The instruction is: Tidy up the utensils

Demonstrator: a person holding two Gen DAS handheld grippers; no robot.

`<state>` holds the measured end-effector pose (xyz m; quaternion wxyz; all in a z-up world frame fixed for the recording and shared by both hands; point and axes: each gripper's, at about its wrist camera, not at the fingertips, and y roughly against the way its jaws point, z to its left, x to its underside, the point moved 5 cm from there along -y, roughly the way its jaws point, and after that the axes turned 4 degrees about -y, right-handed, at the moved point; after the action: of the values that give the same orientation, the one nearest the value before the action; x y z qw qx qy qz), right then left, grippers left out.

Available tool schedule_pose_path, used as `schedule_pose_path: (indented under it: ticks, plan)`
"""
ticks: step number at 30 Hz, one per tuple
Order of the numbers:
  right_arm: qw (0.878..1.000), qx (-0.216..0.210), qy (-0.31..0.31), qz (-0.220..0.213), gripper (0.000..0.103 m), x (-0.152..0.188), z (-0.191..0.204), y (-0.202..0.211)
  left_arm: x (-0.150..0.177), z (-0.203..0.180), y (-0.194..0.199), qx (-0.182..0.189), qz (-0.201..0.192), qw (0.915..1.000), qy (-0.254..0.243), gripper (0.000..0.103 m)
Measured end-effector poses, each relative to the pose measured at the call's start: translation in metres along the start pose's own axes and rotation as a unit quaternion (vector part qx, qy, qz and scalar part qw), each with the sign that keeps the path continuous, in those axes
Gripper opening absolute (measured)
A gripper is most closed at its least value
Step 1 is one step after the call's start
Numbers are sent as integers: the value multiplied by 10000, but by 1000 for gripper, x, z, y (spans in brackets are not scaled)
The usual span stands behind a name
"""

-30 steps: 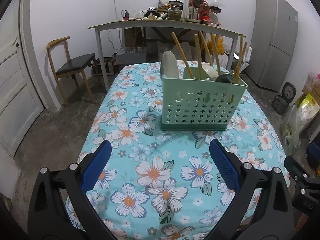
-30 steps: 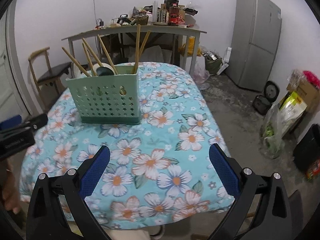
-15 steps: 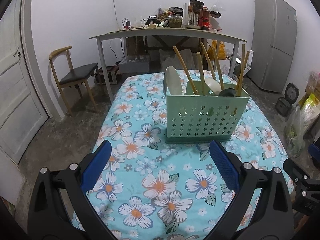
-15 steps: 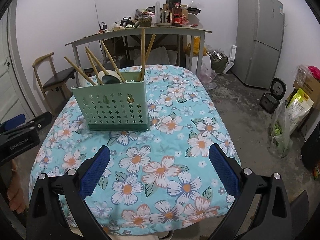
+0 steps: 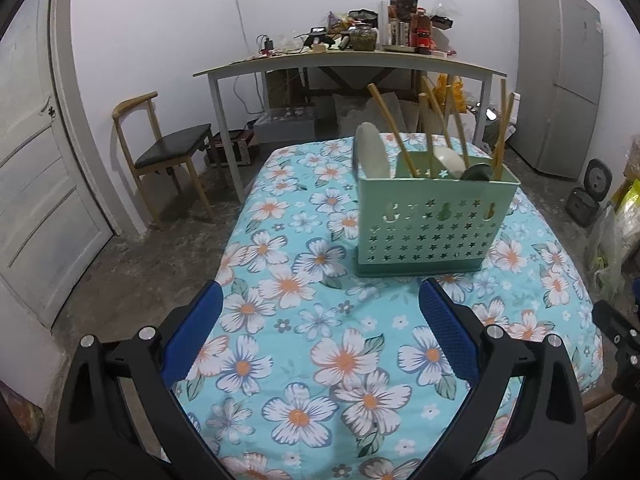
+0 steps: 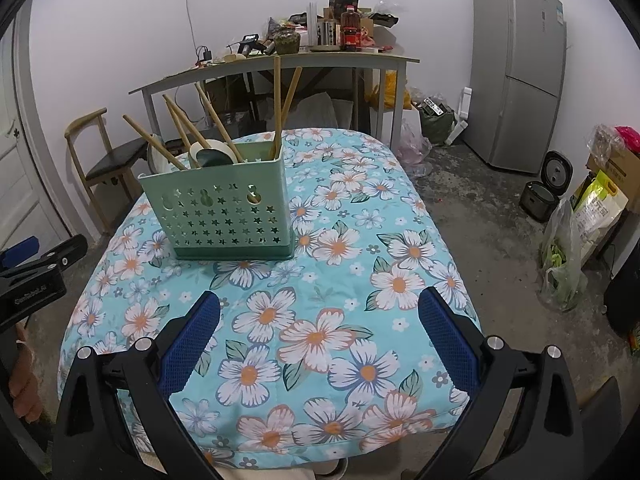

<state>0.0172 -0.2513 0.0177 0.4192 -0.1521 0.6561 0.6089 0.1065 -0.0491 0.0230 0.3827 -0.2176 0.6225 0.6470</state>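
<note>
A mint-green perforated utensil caddy (image 5: 432, 224) stands upright on the table with the floral cloth (image 5: 320, 320); it also shows in the right wrist view (image 6: 224, 216). Wooden chopsticks (image 5: 392, 132) and spoons (image 5: 370, 156) stick out of its top. My left gripper (image 5: 320, 328) is open and empty, well back from the caddy above the near table edge. My right gripper (image 6: 318, 332) is open and empty, back and right of the caddy. The left gripper's body (image 6: 36, 276) shows at the left edge of the right wrist view.
A grey cluttered table (image 5: 344, 64) stands behind, with a wooden chair (image 5: 160, 152) to its left and a silver fridge (image 6: 520, 72) at the right. Bags and boxes (image 6: 592, 216) lie on the floor right of the table. A white door (image 5: 36, 184) is at far left.
Both grippers have pulled back and up from the caddy, so it looks smaller and farther. Both stay open and empty.
</note>
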Motion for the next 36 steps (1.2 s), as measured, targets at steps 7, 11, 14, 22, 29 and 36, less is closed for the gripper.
schedule_pose_path:
  ticks: [7, 11, 14, 22, 29, 36]
  plan:
    - [9999, 106, -6, -38, 97, -4, -9, 2, 1, 13, -3, -29, 77, 9998, 159, 95]
    - [9997, 206, -26, -84, 97, -7, -18, 3, 1, 14, -4, -39, 59, 9999, 151, 95]
    - [9996, 256, -82, -112, 97, -10, -24, 5, 2, 16, -3, -57, 62, 9998, 157, 95]
    - [9994, 288, -126, -125, 97, -11, -30, 5, 6, 27, -4, -203, 102, 9995, 198, 95]
    - [9995, 261, -111, -141, 97, -11, -27, 5, 9, 37, -1, -315, 106, 9991, 267, 95]
    - [9995, 255, -76, -160, 97, -12, -26, 6, 9, 38, -1, -326, 99, 9991, 267, 95]
